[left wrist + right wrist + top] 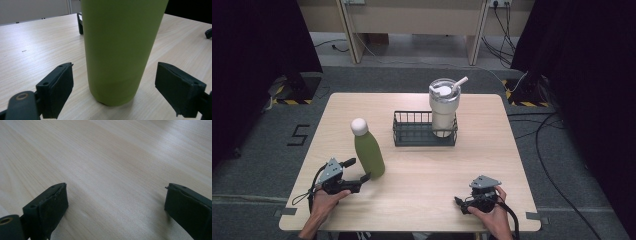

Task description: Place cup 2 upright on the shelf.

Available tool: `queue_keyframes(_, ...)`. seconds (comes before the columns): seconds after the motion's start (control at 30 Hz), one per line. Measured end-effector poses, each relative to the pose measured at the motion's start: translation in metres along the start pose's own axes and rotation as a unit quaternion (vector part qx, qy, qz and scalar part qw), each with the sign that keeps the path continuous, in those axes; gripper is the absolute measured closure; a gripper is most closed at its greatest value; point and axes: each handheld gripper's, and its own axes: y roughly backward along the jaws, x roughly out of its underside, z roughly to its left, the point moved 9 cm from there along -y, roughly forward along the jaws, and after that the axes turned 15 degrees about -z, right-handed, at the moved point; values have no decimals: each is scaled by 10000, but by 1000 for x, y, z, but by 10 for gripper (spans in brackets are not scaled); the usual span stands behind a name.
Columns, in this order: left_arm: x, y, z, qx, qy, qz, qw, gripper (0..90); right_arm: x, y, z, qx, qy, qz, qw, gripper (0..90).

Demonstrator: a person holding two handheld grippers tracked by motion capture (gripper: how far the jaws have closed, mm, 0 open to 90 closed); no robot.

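At the near right edge of the table (pixel 422 200), the right gripper (pixel 460 204) rests low in the person's hand, its jaws spread wide over bare wood with nothing between them. At the near left, the left gripper (pixel 359 172) lies level and points at the green bottle (pixel 369 152), which stands upright on the left half of the table, just in front of it. In the left gripper view the jaws stand spread on either side of the bottle's lower body (pixel 120 50), a clear gap on each side, the pads not touching it.

The bottle looks like a stiff metal flask with a smooth matte coat: it should not give under the pads, but it may slip if the pinch is light, and if full it is likely heavy. It is tall and narrow with a white cap (pixel 359 125), so a push low down could tip it. The straight wall above the base looks the better place to hold, with the pads square across the widest part.

Farther off, at the middle, a dark wire basket (pixel 412 135) holds a white tumbler (pixel 444 107) with a straw, well apart from the bottle.
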Motion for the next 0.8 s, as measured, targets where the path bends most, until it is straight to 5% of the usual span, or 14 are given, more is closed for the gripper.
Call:
queue_keyframes(0.43,-1,-24,-8,27,-136,4,9999,144,0,0,0,-3,-5,1,10000,50)
queue_keyframes(0.8,-1,-38,-5,7,78,-106,9999,152,0,-1,0,-5,-7,6,10000,48)
